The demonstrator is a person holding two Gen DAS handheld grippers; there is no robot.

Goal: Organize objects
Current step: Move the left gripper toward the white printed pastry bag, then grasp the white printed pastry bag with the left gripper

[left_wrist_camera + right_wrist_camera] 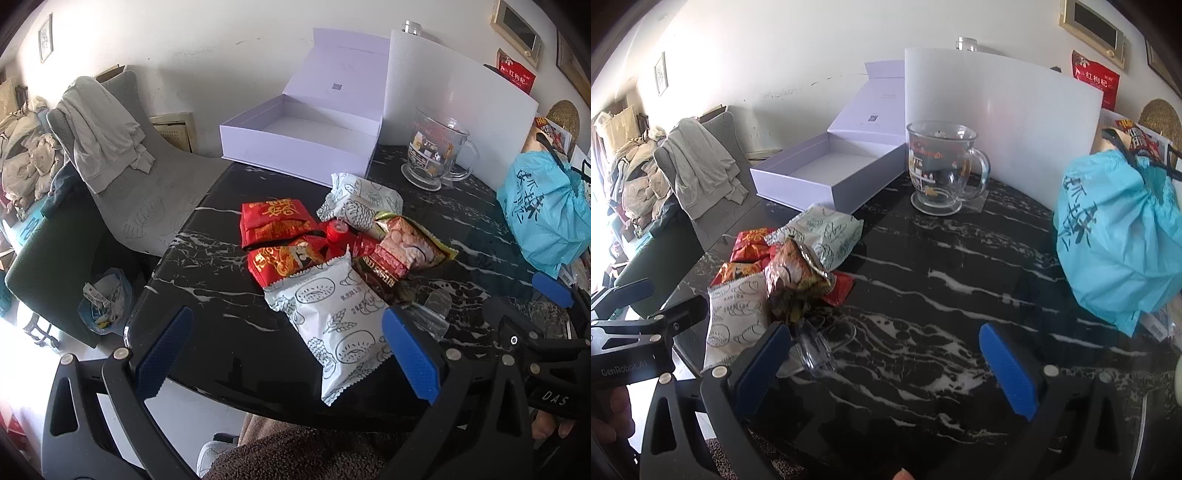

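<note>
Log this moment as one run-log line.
left gripper: open, over white snack packet | right gripper: open, empty | white box: open, empty

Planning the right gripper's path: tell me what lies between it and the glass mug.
Bare black marble tabletop lies between the right gripper and the glass mug, per the right wrist view.

1. The table (942,280) is black with white veining.
2. The open box (295,144) is pale lilac.
3. Two snack packets (332,317) are white with dark line drawings.
4. Other packets (273,221) are red and gold.
5. The bag (1115,236) is turquoise with dark lettering.
6. The finger pads (410,354) are blue.
7. The mug (942,166) is clear with what seems a printed scene.
</note>
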